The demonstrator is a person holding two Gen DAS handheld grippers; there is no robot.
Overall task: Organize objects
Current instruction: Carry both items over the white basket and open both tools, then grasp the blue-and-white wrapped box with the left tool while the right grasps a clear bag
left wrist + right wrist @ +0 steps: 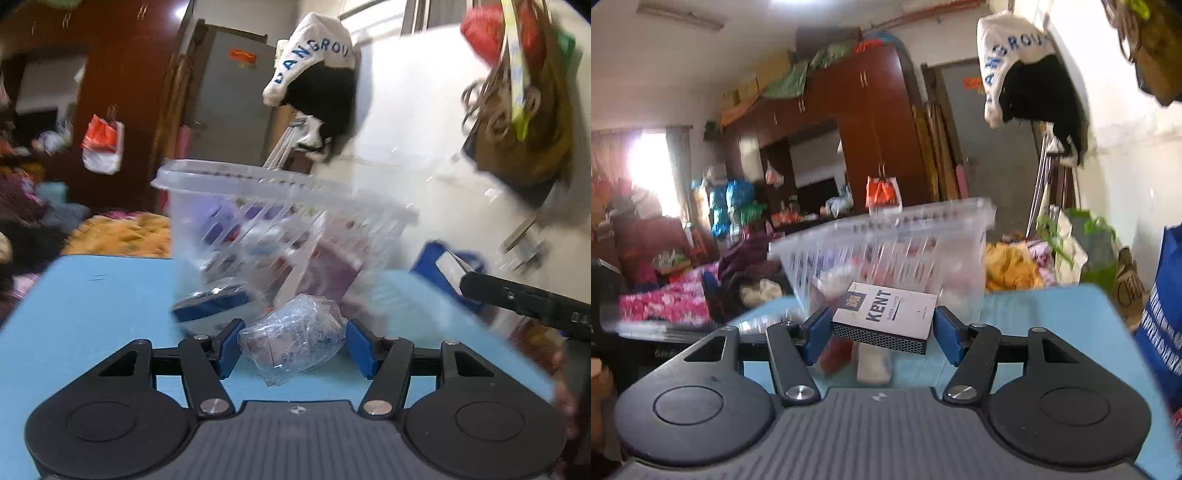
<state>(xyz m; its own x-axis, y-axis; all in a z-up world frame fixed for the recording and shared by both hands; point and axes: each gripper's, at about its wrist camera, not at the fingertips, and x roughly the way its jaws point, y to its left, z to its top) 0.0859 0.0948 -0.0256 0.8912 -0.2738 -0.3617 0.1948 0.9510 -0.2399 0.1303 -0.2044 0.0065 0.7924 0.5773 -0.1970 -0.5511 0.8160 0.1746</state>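
Left gripper [291, 349]: low centre of the left wrist view, its blue pads closed on a crinkled clear plastic packet [290, 341] with something pale and purplish inside; both pads press on the packet's sides.
Right gripper [881, 332]: low centre of the right wrist view, clamped on a flat white box [886, 314] printed KENT, with a dark dotted strip along its near edge; the box sits level between the pads, clear of the table.
Basket [280, 221]: a clear slatted plastic basket, centre of both views, just beyond each gripper's tips, tilted, blurred. It holds several packets, purple and white ones among them; what they are cannot be told.
Table [92, 295]: light blue top, under both grippers and the basket.
In the way, left view: a blue and white packet [218, 302] lies just left of the held packet, touching or nearly touching the basket's base; the basket wall stands directly ahead.
In the way, right view: the basket's near wall rises straight behind the box.
Right edge, left view: the black arm of the other gripper [524, 299] reaches in.
Surroundings: brown wardrobe [871, 122] upper centre, grey door [236, 99], white and black cloth [317, 70] hanging on the wall, blue bag [1163, 306] at right edge.
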